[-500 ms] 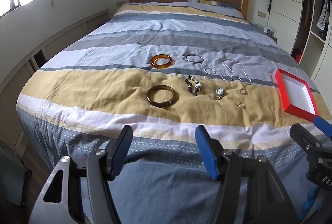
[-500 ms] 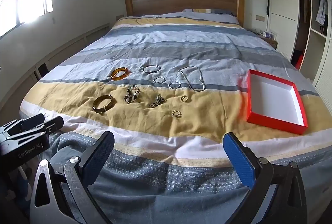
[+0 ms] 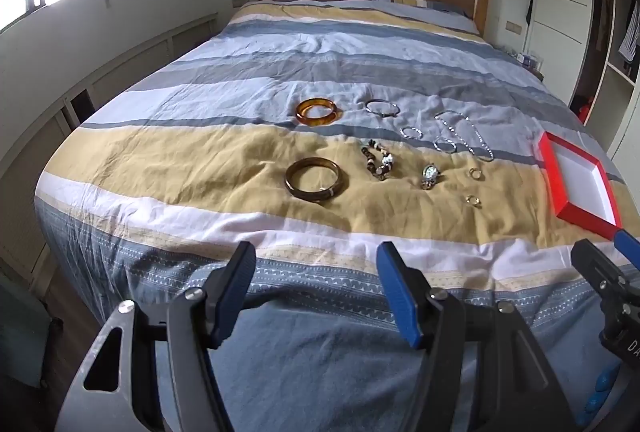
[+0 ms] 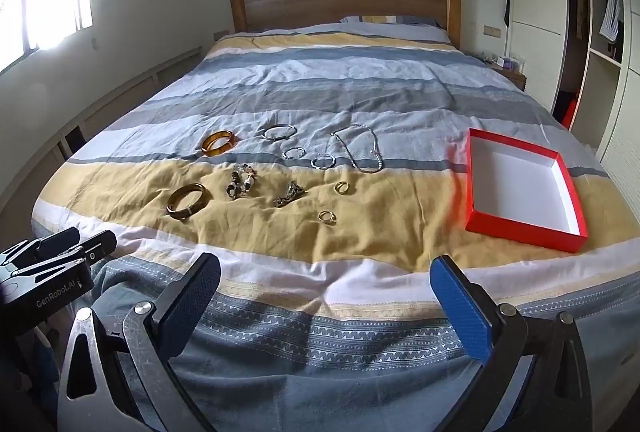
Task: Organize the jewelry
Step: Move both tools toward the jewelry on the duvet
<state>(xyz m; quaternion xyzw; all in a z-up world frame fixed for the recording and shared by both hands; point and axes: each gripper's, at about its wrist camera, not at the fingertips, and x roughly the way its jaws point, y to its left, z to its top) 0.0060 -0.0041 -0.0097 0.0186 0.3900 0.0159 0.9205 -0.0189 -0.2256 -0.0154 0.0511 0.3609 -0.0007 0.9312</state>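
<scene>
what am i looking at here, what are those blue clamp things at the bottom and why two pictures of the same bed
A person holds one hand-held gripper in each hand, and each carries a camera looking along its two blue-padded fingers. One picture is from the left hand-held gripper, the other from the right hand-held gripper. Both are open and hold nothing. On the striped bedspread lie jewelry pieces: an amber bangle, a brown bangle, a beaded bracelet, a silver chain and small rings. Beside them sits an empty red box.
</scene>
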